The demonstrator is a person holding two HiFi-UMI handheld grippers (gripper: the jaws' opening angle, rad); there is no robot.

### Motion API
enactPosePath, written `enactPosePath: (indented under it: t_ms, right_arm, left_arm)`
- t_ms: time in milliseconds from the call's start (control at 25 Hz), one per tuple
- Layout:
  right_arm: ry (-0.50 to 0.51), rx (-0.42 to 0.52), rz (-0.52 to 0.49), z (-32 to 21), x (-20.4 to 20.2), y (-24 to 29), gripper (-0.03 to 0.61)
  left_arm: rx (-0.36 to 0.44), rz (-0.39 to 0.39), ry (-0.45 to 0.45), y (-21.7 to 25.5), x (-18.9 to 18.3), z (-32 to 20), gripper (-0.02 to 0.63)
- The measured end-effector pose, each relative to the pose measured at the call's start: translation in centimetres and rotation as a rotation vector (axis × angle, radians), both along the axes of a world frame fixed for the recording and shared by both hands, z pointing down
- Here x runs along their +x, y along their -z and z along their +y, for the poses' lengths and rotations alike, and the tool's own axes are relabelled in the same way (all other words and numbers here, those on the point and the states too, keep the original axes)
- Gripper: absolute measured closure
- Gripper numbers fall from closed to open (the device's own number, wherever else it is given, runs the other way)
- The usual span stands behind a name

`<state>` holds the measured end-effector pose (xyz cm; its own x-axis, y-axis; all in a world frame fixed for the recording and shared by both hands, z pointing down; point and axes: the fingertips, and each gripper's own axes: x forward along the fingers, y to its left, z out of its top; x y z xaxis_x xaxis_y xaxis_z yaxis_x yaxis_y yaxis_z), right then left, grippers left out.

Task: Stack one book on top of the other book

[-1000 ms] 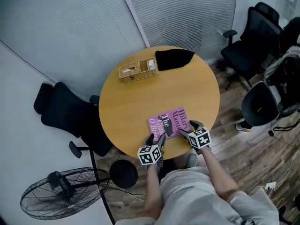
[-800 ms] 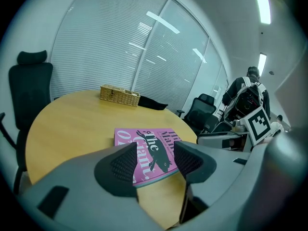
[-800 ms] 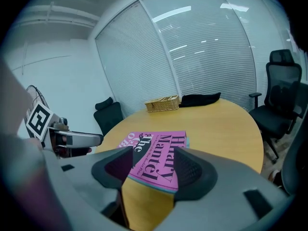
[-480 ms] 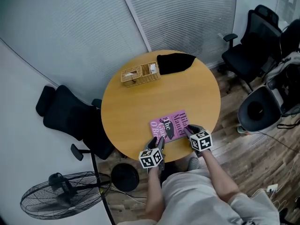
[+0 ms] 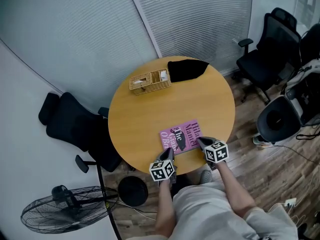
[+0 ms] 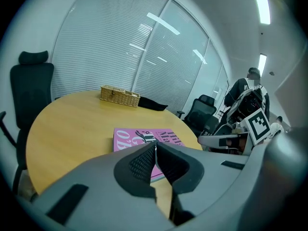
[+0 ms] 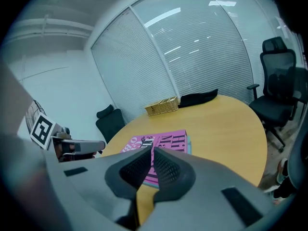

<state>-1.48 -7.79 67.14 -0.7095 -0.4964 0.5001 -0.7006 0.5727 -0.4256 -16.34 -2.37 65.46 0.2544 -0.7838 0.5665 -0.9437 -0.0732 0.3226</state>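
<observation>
A pink book (image 5: 181,136) lies flat near the table's front edge, square on a second book whose teal edge (image 7: 188,145) shows under its right side. My left gripper (image 5: 169,152) sits at the pink book's near left corner. My right gripper (image 5: 200,141) is at its near right corner. Both pairs of jaws have just been closing and now stand shut with nothing between them. In the left gripper view the pink book (image 6: 136,138) lies just beyond the shut left gripper (image 6: 155,146). In the right gripper view the pink book (image 7: 166,139) lies just beyond the shut right gripper (image 7: 152,150).
On the round wooden table (image 5: 140,119), a wicker basket (image 5: 150,80) and a black cloth (image 5: 186,69) sit at the far edge. Black office chairs stand at the left (image 5: 70,124) and right (image 5: 265,49). A floor fan (image 5: 60,209) is at lower left.
Both grippers' jaws went from spread wide at the book's near corners to shut. The hands stayed where they were, and the books have not moved.
</observation>
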Motion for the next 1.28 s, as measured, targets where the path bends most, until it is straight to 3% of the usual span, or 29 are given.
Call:
enactPosePath:
  t_ms: [520, 1280]
  right_arm:
    - [0.093, -0.009, -0.018, 0.9, -1.6, -0.1, 0.553]
    - [0.095, -0.018, -0.01, 0.9, -1.3, -0.7, 0.554]
  left_arm:
    - [0.0, 0.004, -0.003, 0.1, -0.4, 0.2, 0.586]
    - [0.012, 0.015, -0.027, 0.0, 0.2, -0.2, 0.586]
